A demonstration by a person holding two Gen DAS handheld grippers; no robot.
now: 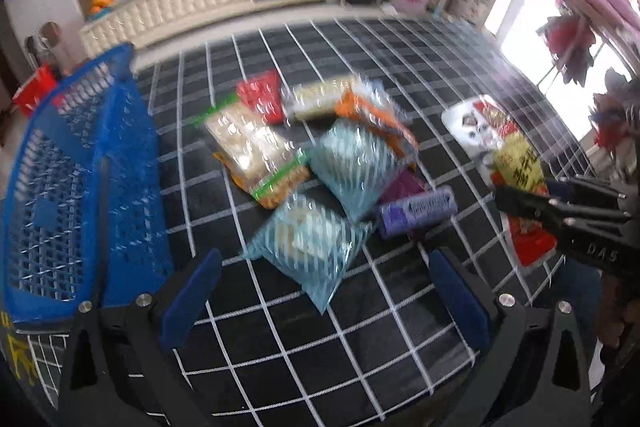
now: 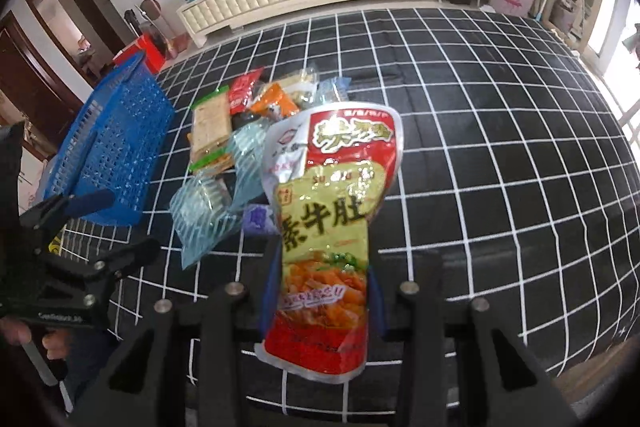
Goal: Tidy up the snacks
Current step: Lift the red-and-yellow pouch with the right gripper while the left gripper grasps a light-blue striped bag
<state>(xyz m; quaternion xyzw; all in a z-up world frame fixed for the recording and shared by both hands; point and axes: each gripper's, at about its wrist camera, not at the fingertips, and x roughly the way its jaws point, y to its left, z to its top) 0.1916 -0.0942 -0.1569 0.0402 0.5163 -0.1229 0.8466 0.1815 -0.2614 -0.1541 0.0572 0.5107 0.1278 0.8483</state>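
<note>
The right claw (image 2: pixel 326 279) is clenched on a glossy red-and-yellow plastic snack pouch (image 2: pixel 332 195) printed with large characters. It pinches the pouch across its lower half, and the pouch is lifted clear of the black cloth with a white grid (image 2: pixel 500 155) that covers the surface. The pouch stands tall above the pads with its top flaring, so it looks light and fairly full, soft rather than stiff. The film looks slippery, so a grip across the filled middle seems safer than one on a sealed edge.

The left claw (image 1: pixel 324 295) hangs released with nothing between its blue pads (image 1: pixel 192 297), above the heap of loose packets. Nearest to it lies a clear bag with pale blue stripes (image 1: pixel 308 239), limp and crinkly, best taken where the contents bulk. To the left stands the blue perforated plastic basket (image 1: pixel 80 195), near the heap; what can be seen of its inside holds no packets.

The left wrist view shows the basket's inside, a small purple wrapped pack (image 1: pixel 416 211) and the whole heap, though blurred. The right wrist view shows the held pouch's printing and the grip itself, but the pouch hides much of the heap behind it.
</note>
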